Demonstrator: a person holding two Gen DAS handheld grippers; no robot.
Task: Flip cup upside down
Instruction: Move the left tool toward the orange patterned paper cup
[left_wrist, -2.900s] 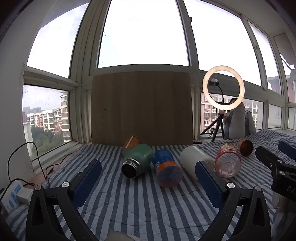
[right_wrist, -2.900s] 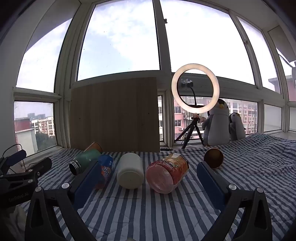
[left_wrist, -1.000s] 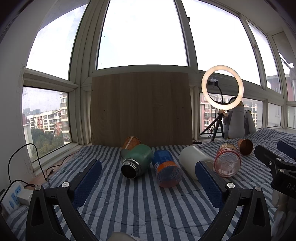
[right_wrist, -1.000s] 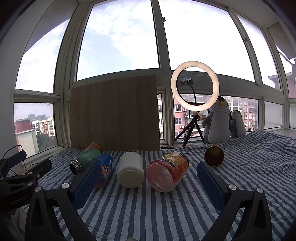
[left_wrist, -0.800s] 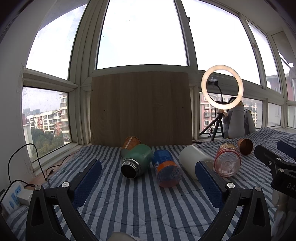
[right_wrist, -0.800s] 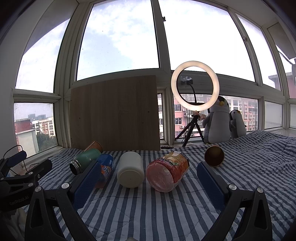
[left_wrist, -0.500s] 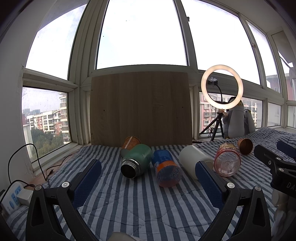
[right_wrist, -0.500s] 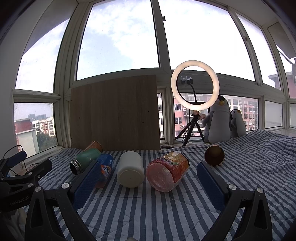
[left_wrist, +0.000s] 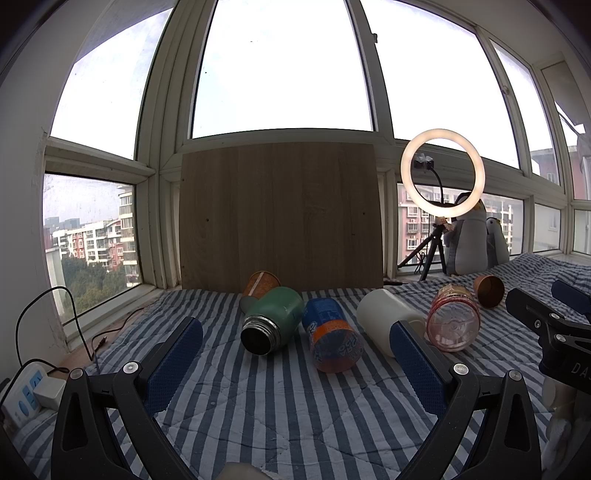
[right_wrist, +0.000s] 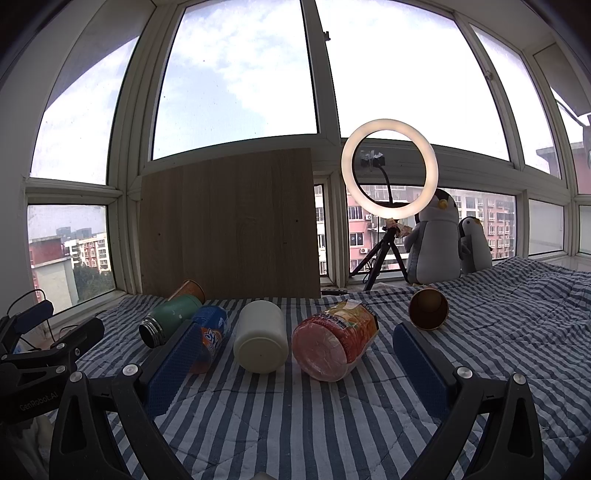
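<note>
Striped quilt (right_wrist: 295, 424) — brown cup (right_wrist: 428, 314) sideways, mouth camera-ward

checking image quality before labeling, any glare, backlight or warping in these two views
Left wrist view: sky blown out to white, the wooden board and striped blanket backlit and dim, window frames bowed by the fisheye. Right wrist view: clouds still readable, ring light glows without flare, cups sharp, corners vignetted black.

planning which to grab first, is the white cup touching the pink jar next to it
Apart. The right wrist view shows a strip of striped blanket between the white cup and the pink jar, both lying on their sides.
</note>
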